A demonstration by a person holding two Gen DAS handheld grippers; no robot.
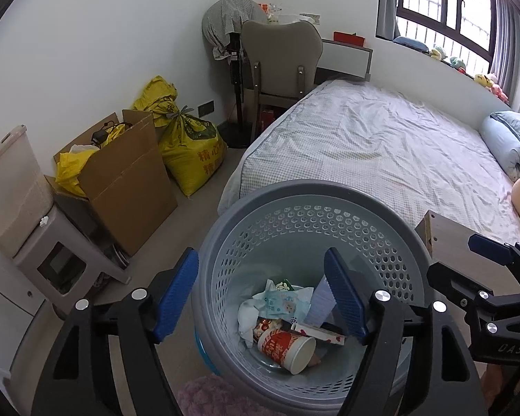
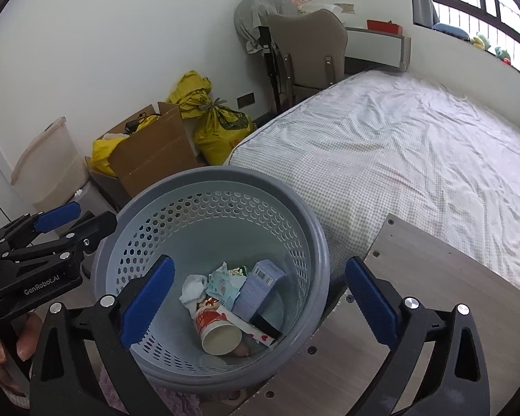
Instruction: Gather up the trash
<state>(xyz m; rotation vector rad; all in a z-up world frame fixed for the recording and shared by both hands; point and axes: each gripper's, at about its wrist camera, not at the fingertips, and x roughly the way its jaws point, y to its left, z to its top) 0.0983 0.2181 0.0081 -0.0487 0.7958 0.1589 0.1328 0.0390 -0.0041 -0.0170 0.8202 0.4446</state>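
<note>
Perforated grey-blue wastebasket (image 1: 305, 208) stands on the floor at the foot of the bed (image 1: 381, 145), just beside a wooden counter (image 2: 433, 277). Judged light, stiff plastic with a thick rolled rim; the rim is the place to take it, a wall pinch would flex the mesh. Carry upright, the load is loose.

Trash sits at the bottom of the basket, largest first:
- Pale purple carton (image 2: 258, 287) with barcode, leaning upright on the wall. Light, stiff cardboard, crushable; pinch across its flat faces.
- Red-and-white paper cup (image 2: 216, 329), on its side, mouth toward the camera. Light, thin-walled, rolls and dents; grip across the body, gently.
- Flat wipes packet (image 2: 225, 286), soft slick film, likely slippery; pinch an edge.
- White crumpled tissue (image 2: 192, 287), soft, near weightless; any pinch works.

Left gripper (image 1: 260, 298) hangs over the near rim, fingers (image 1: 176, 287) spread, nothing between them. Right gripper (image 2: 256, 308) fingers (image 2: 147, 301) spread widest, straddling the basket's right rim without touching, empty.

Both released, so the drop looks done.
</note>
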